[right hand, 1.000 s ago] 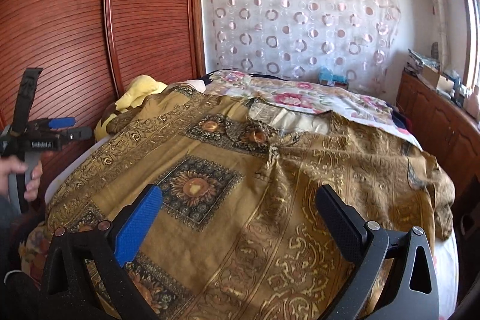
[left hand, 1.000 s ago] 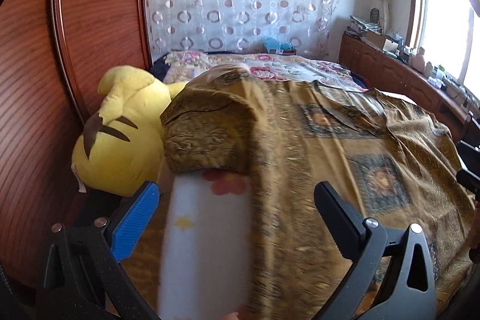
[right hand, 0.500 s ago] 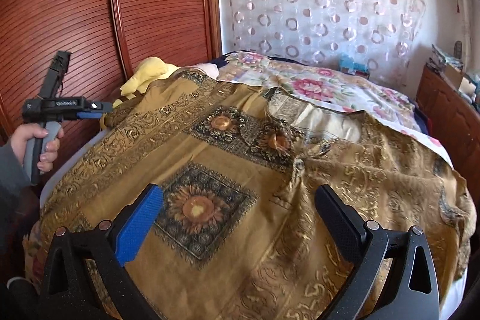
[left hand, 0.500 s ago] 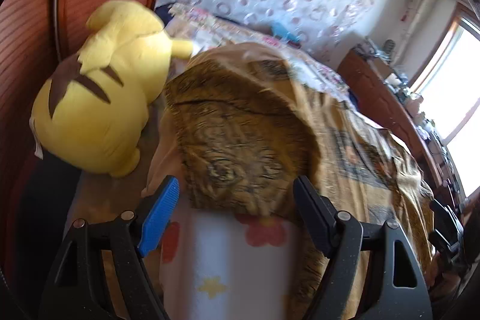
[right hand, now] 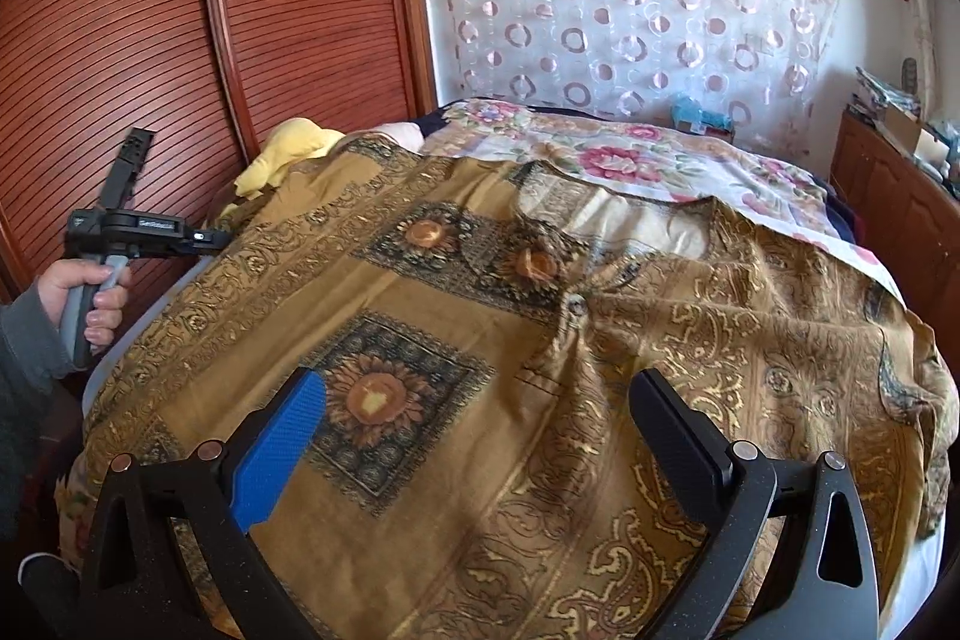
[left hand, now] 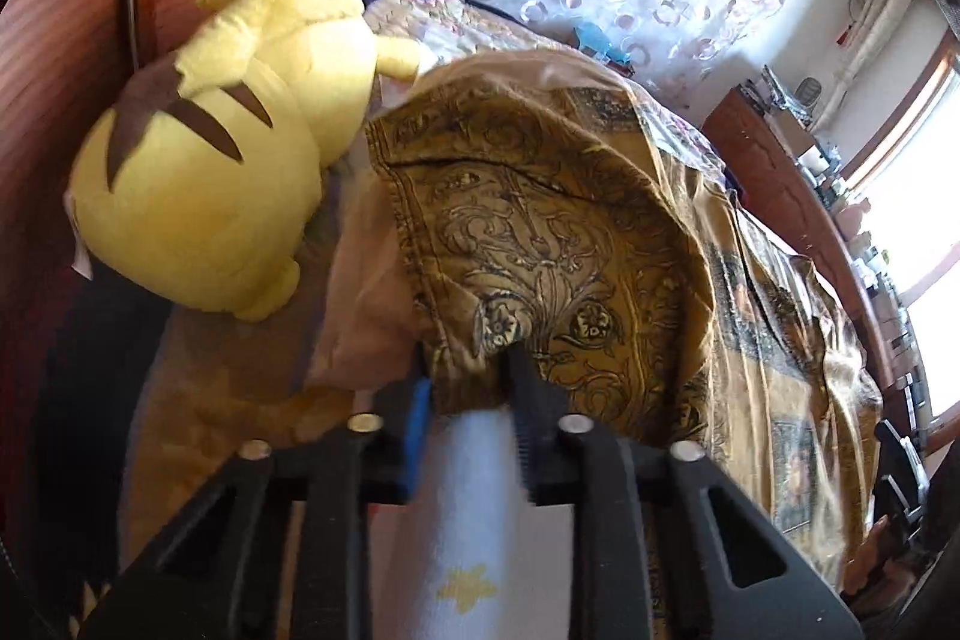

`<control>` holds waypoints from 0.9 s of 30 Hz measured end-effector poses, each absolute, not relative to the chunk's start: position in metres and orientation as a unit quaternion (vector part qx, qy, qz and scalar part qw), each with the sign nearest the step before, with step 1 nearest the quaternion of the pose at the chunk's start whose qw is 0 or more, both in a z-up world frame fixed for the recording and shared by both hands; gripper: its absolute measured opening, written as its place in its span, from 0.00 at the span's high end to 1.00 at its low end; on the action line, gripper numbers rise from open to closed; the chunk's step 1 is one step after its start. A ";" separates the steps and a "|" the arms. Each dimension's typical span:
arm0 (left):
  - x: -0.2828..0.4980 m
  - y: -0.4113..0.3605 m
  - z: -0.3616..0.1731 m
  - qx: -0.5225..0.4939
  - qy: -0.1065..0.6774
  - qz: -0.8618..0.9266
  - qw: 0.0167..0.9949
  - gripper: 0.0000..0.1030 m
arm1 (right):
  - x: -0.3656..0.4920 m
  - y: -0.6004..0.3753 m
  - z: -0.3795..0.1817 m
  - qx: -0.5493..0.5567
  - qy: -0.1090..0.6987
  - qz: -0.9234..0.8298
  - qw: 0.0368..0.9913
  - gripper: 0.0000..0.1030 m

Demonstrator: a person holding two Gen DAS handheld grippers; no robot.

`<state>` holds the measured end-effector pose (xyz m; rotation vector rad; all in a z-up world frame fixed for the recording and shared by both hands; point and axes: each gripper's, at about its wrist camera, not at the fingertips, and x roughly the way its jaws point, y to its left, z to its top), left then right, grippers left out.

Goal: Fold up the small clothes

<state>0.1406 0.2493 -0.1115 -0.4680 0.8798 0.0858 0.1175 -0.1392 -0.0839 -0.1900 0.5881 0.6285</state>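
Only my left wrist view shows the yellow plush toy (left hand: 204, 184) at ten o'clock. There my left hand-held gripper (left hand: 465, 370) pinches the gold patterned garment's (left hand: 540, 244) sleeve edge. My right hand-held gripper (right hand: 477, 409) hovers wide above the garment, spread on the bed (right hand: 660, 148).

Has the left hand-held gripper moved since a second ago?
Yes. The left hand-held gripper advanced toward the yellow plush toy and closed on the shirt sleeve.
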 end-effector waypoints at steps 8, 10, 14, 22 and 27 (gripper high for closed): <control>0.129 0.231 -0.063 -0.156 0.357 0.042 0.920 0.94 | 0.116 -0.141 -0.086 -0.087 0.289 0.297 0.906 0.02; 0.133 0.220 -0.048 -0.142 0.343 0.035 0.928 0.94 | 0.116 -0.143 -0.084 -0.088 0.287 0.294 0.907 0.02; 0.149 0.188 -0.019 -0.121 0.320 0.000 0.940 0.94 | 0.117 -0.150 -0.081 -0.079 0.284 0.289 0.911 0.02; 0.163 0.109 0.009 -0.068 0.317 -0.090 0.942 0.94 | 0.112 -0.169 -0.075 -0.063 0.278 0.276 0.918 0.02; 0.148 0.082 0.000 -0.048 0.336 -0.104 0.935 0.92 | 0.106 -0.177 -0.078 -0.054 0.278 0.271 0.920 0.02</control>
